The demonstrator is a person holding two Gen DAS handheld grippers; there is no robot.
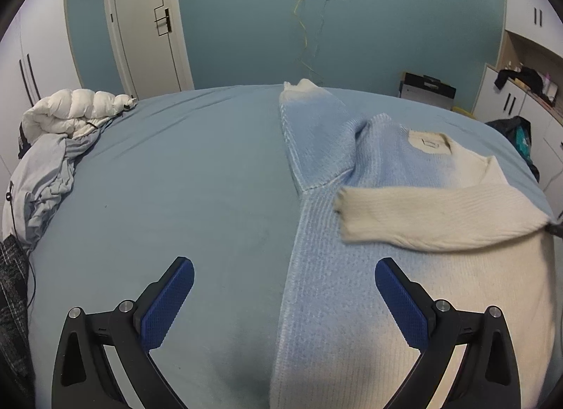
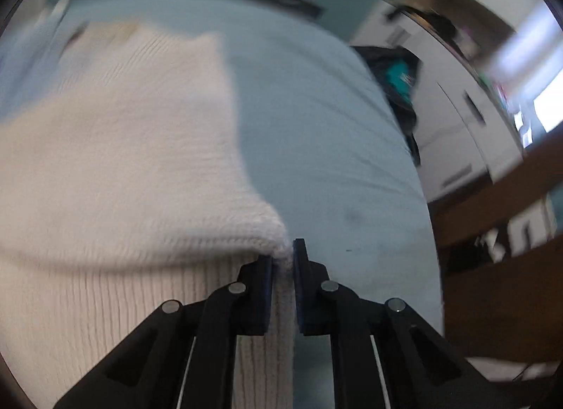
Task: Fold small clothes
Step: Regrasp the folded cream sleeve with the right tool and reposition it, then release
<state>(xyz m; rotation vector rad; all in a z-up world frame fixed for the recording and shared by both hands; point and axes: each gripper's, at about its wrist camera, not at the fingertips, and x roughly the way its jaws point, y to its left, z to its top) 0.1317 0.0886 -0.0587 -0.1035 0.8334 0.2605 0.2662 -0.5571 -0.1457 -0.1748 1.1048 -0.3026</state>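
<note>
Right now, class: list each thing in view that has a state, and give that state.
Sweater: spread flat on bed, cream sleeve folded across body.
Blue sleeve: stretched out, unfolded.
Left gripper: open, empty.
Right gripper: shut on sweater's cream edge.
Door: closed.

No legible text, small neck label (image 1: pixel 430 143) inside collar of blue-and-cream knitted sweater (image 1: pixel 352 233) too small to read, large white characters on dark panel (image 2: pixel 517 236) at right edge of right wrist view blurred, unreadable
</note>
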